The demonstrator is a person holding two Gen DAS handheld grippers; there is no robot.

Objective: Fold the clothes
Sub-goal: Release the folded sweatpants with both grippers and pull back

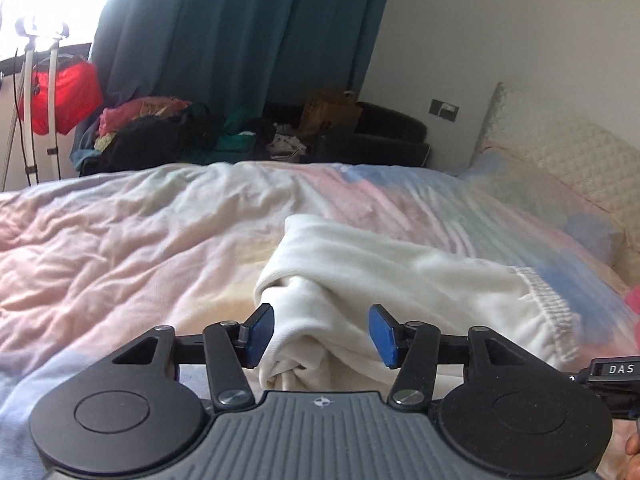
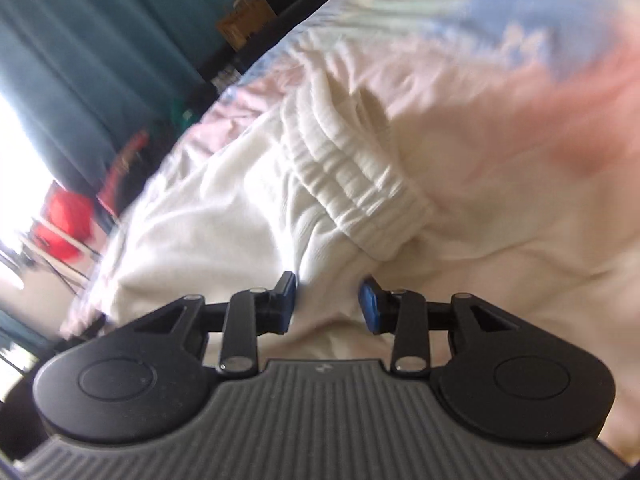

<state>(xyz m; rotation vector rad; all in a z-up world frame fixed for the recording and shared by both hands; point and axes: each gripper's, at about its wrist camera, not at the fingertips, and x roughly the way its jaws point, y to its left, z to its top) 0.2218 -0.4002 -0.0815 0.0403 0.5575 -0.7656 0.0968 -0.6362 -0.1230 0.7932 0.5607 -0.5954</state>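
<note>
The left gripper (image 1: pixel 322 334) has its blue pads spread apart, with a bunched fold of the white garment (image 1: pixel 360 280) lying between them; neither pad presses on the cloth. The right gripper (image 2: pixel 328 304) also stands parted, narrower, with white fabric rising between its pads; whether the pads touch the cloth is hard to tell, since that view is smeared by motion.

What kind of garment it is cannot be said for sure: only a gathered elastic band (image 2: pixel 360 196) and soft folds show, and its near end is hidden under both gripper bodies. In the left wrist view the same ribbed band sits at the garment's right edge, and a black label reading "DAS" (image 1: pixel 618 369) cuts in just right of it, its remainder out of frame. A sliver of a person's finger (image 1: pixel 633 446) shows at the lower right corner.

The garment lies crumpled on a rumpled pastel duvet (image 1: pixel 120 240) of pink, blue and cream, which spreads away on every side of it. To the right of the garment, a cream quilted pillow (image 1: pixel 560 152) leans at the head of the bed. Beyond the garment, past the far edge of the duvet, a heap of mixed clothes (image 1: pixel 160 128) and a brown paper bag (image 1: pixel 330 112) sit in front of a teal curtain (image 1: pixel 240 32). Left of that heap hangs something red (image 1: pixel 66 96) beside white stand legs, under a window glare that washes out detail. A pale wall with a dark switch plate (image 1: pixel 444 110) rises behind the pillow.
</note>
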